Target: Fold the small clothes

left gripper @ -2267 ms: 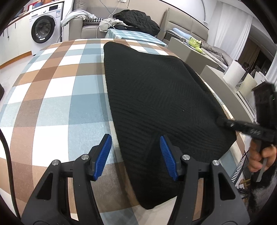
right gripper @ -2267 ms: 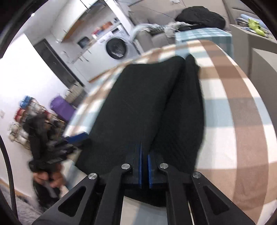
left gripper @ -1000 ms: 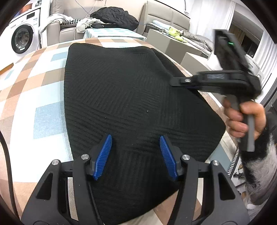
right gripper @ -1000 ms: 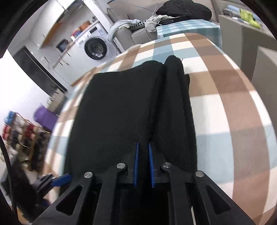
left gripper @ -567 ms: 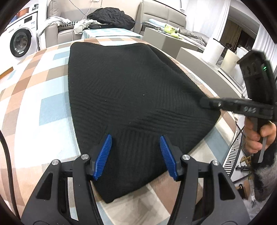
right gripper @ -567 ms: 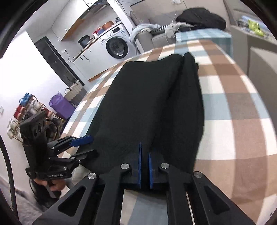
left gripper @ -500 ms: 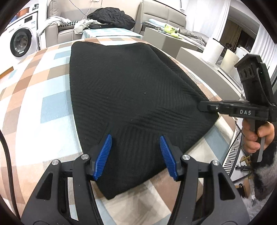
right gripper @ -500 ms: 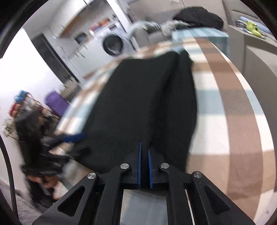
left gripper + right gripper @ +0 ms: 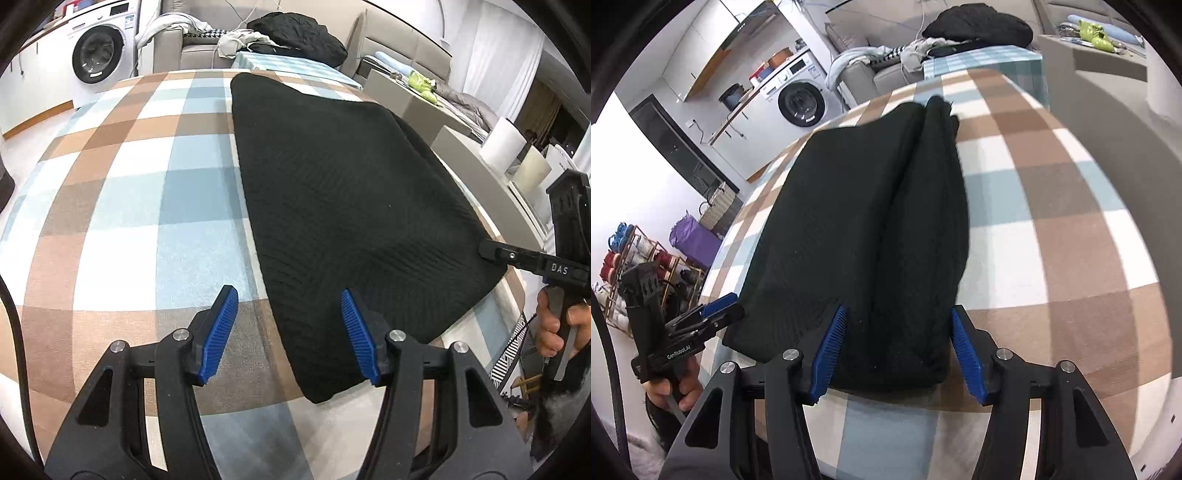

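Note:
A black knitted garment (image 9: pixel 343 192) lies flat and folded lengthwise on the checked tablecloth (image 9: pixel 122 206). My left gripper (image 9: pixel 288 332) is open and empty at the garment's near left corner; its right finger is over the cloth, its left over the tablecloth. In the right wrist view the garment (image 9: pixel 864 236) shows a long fold ridge down its right side. My right gripper (image 9: pixel 899 350) is open at the garment's near right corner, jaws either side of the folded edge. Each gripper also shows in the other view: the right (image 9: pixel 532 258), the left (image 9: pixel 709 317).
A washing machine (image 9: pixel 98 55) stands at the back left. A sofa with piled clothes (image 9: pixel 291 33) is behind the table. Grey side tables (image 9: pixel 472 147) with paper rolls stand to the right. A shoe rack (image 9: pixel 635 266) is on the floor to the left.
My right gripper has opened; its jaws were shut on the garment's edge before. My left gripper shifted left, from over the garment to its left corner, and stayed open.

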